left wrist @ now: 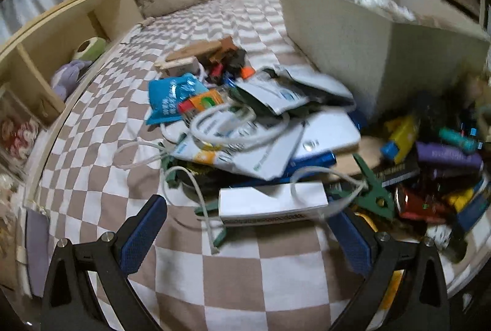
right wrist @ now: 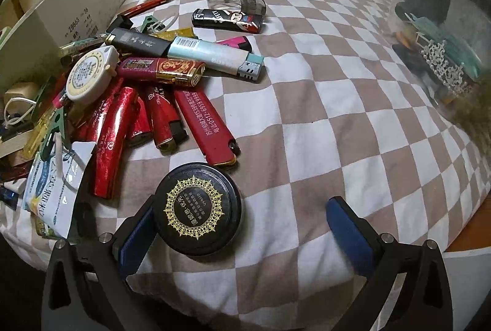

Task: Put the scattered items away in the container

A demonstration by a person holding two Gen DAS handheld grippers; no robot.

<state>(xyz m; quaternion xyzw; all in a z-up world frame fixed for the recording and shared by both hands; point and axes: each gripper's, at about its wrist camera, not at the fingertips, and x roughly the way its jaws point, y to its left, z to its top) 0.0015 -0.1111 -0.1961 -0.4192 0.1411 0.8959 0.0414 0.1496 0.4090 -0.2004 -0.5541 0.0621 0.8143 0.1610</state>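
Left wrist view: left gripper (left wrist: 248,226), fingers apart and holding nothing, above the checked bed cover (left wrist: 101,177); ahead lies a heap of packets, a white cable (left wrist: 227,128) and a white box (left wrist: 273,202). Right wrist view: red lighters (right wrist: 147,116) piled at left; round black tin (right wrist: 198,211) between the parted fingers of the right gripper (right wrist: 242,226), touching the left finger (right wrist: 138,235) only; clear container (right wrist: 442,33) at far right, well apart.
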